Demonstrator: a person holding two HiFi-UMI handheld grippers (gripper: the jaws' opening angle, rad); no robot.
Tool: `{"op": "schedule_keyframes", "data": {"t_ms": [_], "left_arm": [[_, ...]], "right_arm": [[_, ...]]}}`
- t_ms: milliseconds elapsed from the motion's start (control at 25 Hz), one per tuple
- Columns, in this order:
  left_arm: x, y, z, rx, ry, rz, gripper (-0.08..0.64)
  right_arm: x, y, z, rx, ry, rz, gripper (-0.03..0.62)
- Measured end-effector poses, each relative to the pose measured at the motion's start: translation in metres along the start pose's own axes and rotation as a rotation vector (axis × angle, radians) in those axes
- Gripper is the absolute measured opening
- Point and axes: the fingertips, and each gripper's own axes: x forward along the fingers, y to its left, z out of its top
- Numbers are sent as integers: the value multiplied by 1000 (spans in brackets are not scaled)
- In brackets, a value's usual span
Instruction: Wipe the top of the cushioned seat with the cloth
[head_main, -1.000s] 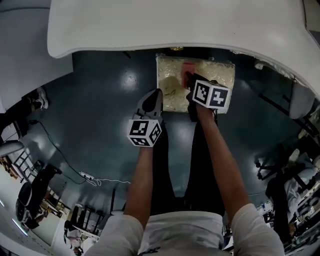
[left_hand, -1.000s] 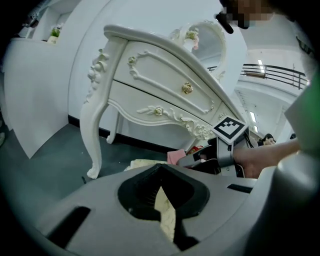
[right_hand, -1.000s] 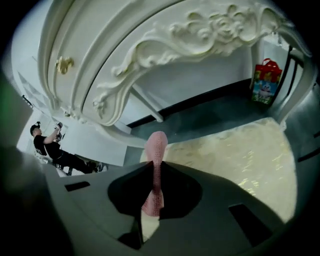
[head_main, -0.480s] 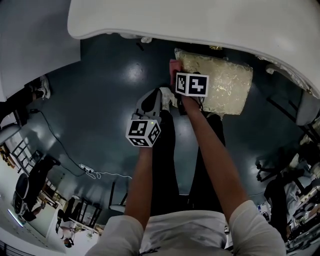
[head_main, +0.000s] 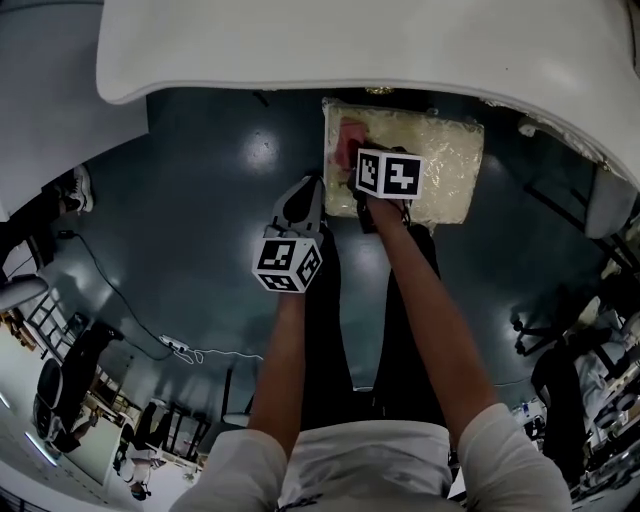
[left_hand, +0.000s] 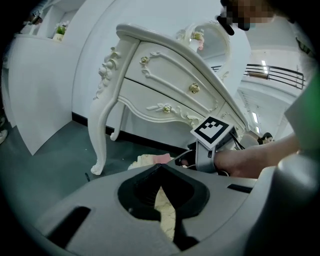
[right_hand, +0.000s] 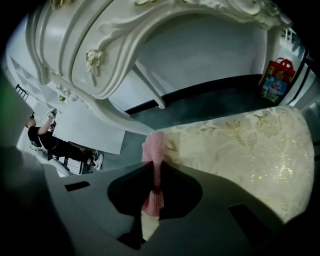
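Fingers of my right gripper are clamped on the pink cloth. It is a thin fold pinched between the jaws, and its free end lies on the cushioned seat.

Changes:
- A second ago I held the cloth around the middle of the seat top, toward the near edge.
- Half a second ago it was out at the left edge.
- Now it sits on the left part of the top, toward the far-left corner, just inside the left edge. The rest of the brocade top spreads out to the right of it.
- The seat is in the same place, tucked partly under the front of the white dressing table.

So the cloth has swept right to left and then up along the left side. I read that as a wiping pass under way, with the cloth in contact with the top. From here I can't tell how much of the top has been covered overall.

My left gripper has barely shifted. It hangs over the dark floor, just off the seat's near-left corner, and does not touch the cushion. Its jaws are drawn together with only a pale sliver between them, and I can't see that they hold anything.
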Motion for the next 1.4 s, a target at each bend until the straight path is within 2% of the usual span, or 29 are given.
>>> {"op": "schedule_keyframes", "data": {"t_ms": [440,840,1080,1280,1400], "left_arm": [[46,-75,-14,32,21,-71,12],[78,-140,-24,53,35,-146,12],[83,-157,-33,65,48,-173,12],[80,-154,-35,60,46,-168,12],[71,-147,-34,50,37,-161,12]], "right_arm": [[-60,-112,7,75,-65,-73,22],[-119,-210,7,140,-117,-196,23],[-137,-247,4,153,-143,-267,23],[-141,-273,2,145,-128,-325,23],[-145,-276,0,176,-137,-344,23]]}}
